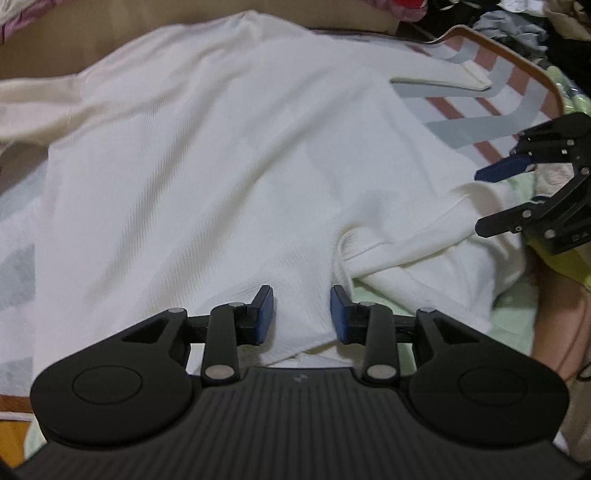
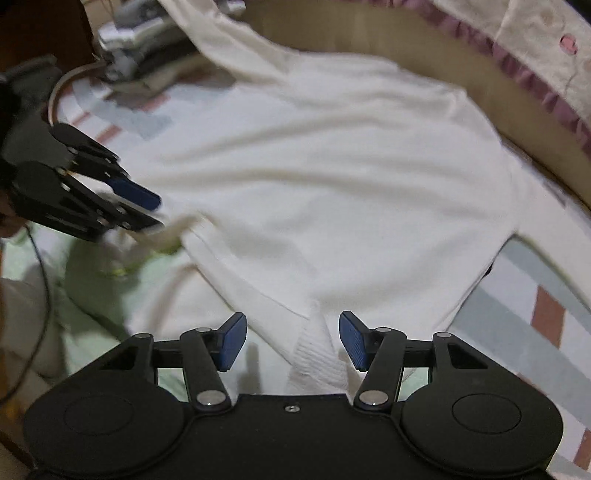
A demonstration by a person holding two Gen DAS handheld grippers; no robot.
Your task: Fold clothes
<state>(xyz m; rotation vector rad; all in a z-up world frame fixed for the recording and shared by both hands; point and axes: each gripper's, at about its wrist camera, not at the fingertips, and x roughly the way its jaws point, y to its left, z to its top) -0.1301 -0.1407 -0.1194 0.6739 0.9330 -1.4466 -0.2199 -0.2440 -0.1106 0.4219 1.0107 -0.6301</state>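
Striped bedding [image 1: 476, 110] in grey, white and rust covers the work surface, with a tan board [image 2: 369, 33] behind it and a heap of other clothes [image 1: 517, 22] off at the far edge. Spread over this bedding lies the white ribbed sweater [image 1: 221, 166], its body mostly flat and open, one long sleeve [image 2: 207, 40] trailing away toward the back; that spread suits folding, since a flat body gives straight edges to bring over. Nearer the person the cloth is less tidy: a bunched fold [image 1: 369, 251] sits beside pale green fabric [image 2: 96, 280] underneath, and a ribbed band [image 2: 317, 354] of the knit, cuff or hem cannot be told, lies close in front of the right gripper [image 2: 291, 339]. That gripper hovers low over the band with its blue pads spread wide to either side of it, holding nothing, posed as if to close on the edge. The left gripper [image 1: 301, 314] sits low at the near edge of the sweater, pointing along the body, its pads also parted with cloth running between them but not pinched. Both tools reach in from the near side. Judging by this, the sweater is laid out but not in a finished fold; whether these edges are about to be lifted or have just been let go cannot be settled.
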